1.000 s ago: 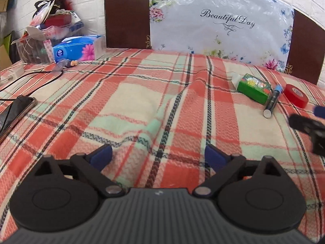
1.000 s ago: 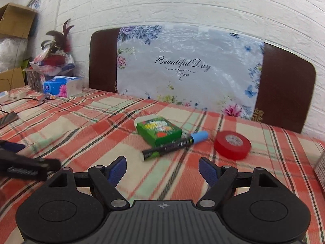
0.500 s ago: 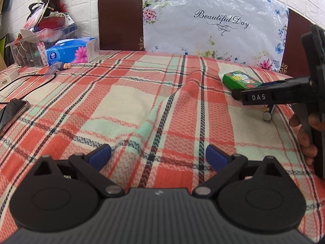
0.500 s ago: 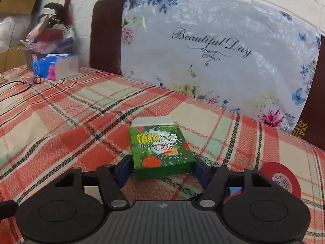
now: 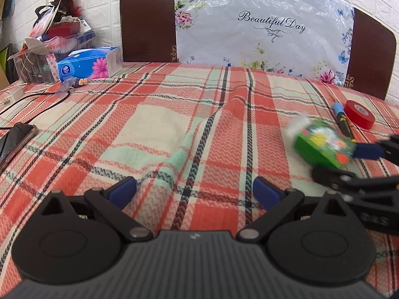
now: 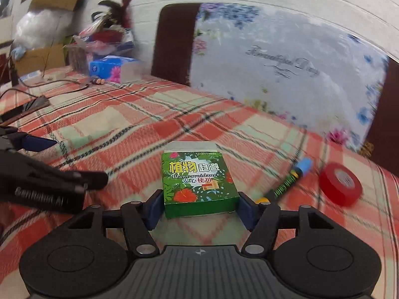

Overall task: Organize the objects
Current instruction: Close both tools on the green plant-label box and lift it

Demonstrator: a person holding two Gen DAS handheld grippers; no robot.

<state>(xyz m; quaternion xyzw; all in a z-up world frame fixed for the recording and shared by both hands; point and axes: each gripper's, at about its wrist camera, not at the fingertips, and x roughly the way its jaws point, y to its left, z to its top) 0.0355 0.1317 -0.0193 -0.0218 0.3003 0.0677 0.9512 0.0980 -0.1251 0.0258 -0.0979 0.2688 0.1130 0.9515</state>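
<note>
Green box [image 6: 198, 180] clamped between right tongs [image 6: 197, 209], above plaid cloth [image 5: 149, 114], left tongs [image 5: 194, 191] apart, empty.

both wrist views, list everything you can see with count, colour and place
box: 1, green with flower print, clamped between the right gripper's pads
marker: 1, black and green with a blue cap, on the cloth right of the box
tape roll: 1, red, flat on the cloth right of the marker
tissue box: 1, blue with a pink flower, far left corner
clear bin: 1, full of clutter, left of the tissue box
phone: 1, dark, left edge, cable attached
tablecloth: 1, red, cream and green plaid, wrinkled
chair: 1, dark brown, behind the table, under a floral plastic cover
left gripper: 1, black with blue pads, open, empty
right gripper: 1, black with blue pads, shut on the box
</note>
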